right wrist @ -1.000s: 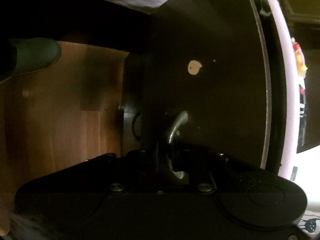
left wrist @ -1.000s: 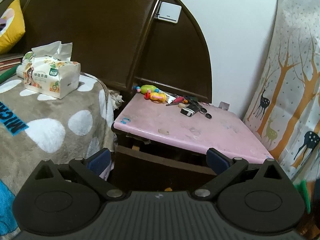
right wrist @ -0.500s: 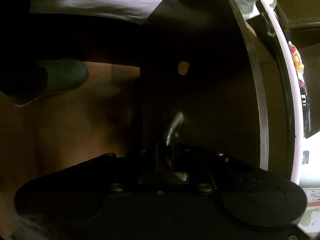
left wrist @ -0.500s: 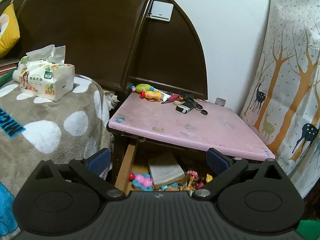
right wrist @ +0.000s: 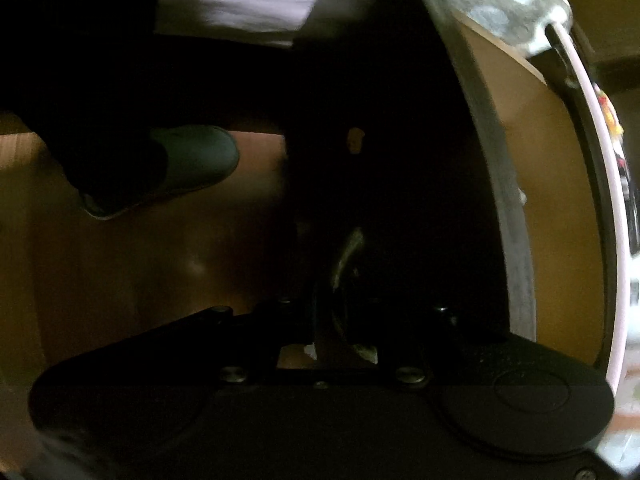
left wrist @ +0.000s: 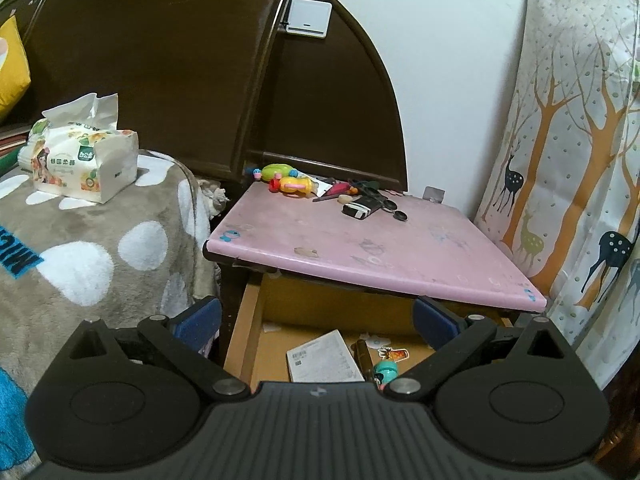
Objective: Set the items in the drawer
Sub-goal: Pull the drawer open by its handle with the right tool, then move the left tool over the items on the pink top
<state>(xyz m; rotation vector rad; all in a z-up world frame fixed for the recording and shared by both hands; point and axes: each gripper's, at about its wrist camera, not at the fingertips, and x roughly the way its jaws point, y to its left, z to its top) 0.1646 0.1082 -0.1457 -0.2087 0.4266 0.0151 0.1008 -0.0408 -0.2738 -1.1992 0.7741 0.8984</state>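
In the left wrist view the drawer (left wrist: 249, 332) under the pink nightstand top (left wrist: 372, 244) stands pulled out. A white booklet (left wrist: 324, 362) and small toys lie in it. At the back of the top lie a yellow-green toy (left wrist: 286, 178), a red-handled tool (left wrist: 338, 190) and a black key fob (left wrist: 362, 208). My left gripper (left wrist: 316, 316) is open and empty, in front of and above the drawer. In the dim right wrist view my right gripper (right wrist: 344, 292) is shut on the metal drawer handle (right wrist: 348, 248) of the dark drawer front (right wrist: 400, 160).
A bed with a grey spotted blanket (left wrist: 92, 240) and a tissue pack (left wrist: 84, 160) lies left of the nightstand. A dark headboard (left wrist: 180, 80) stands behind. A deer-print curtain (left wrist: 580, 160) hangs on the right. A foot in a grey slipper (right wrist: 192, 160) stands on the wooden floor.
The drawer has slid out from nearly shut to wide open, with my right gripper on its handle. The left gripper's view has drawn back and risen slightly.
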